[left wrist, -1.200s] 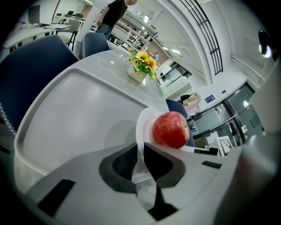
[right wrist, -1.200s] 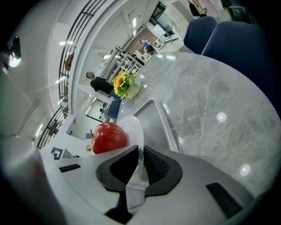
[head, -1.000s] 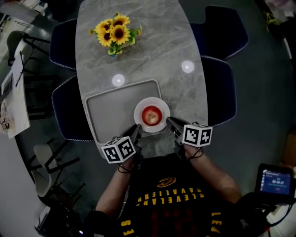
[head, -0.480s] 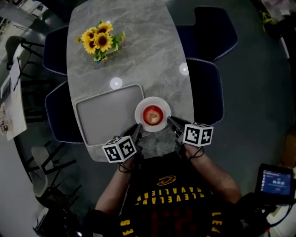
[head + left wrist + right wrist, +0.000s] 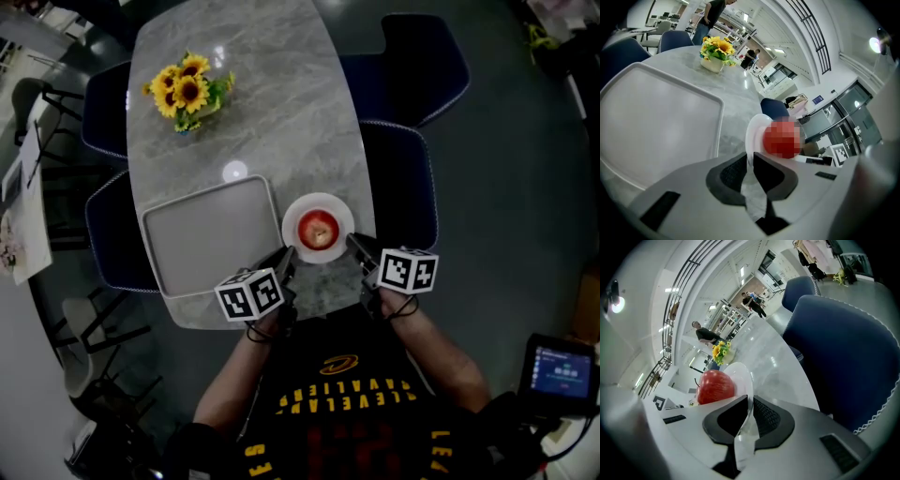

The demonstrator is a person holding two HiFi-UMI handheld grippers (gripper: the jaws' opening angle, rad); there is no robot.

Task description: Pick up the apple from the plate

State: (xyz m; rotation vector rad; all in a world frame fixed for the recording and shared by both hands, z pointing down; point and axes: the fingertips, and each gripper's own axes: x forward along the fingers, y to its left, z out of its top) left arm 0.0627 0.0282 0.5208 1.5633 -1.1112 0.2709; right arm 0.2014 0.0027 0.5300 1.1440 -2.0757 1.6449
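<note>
Squarely on white plate (image 5: 342, 214), red apple (image 5: 319, 229); left gripper (image 5: 285, 260), right gripper (image 5: 353, 243) jaws tight on its rim.

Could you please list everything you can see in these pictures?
table: 1, grey marble, middle of the view
chairs: 4, dark blue, two along each long side of the table
sunflowers: 1 bunch, yellow, far left of the table
tray: 1, grey, near left of the table
plate: 1, white, just right of the tray
apple: 1, red, on the plate
left gripper: 1, white, shut on the plate's left rim
right gripper: 1, white, shut on the plate's right rim
</note>
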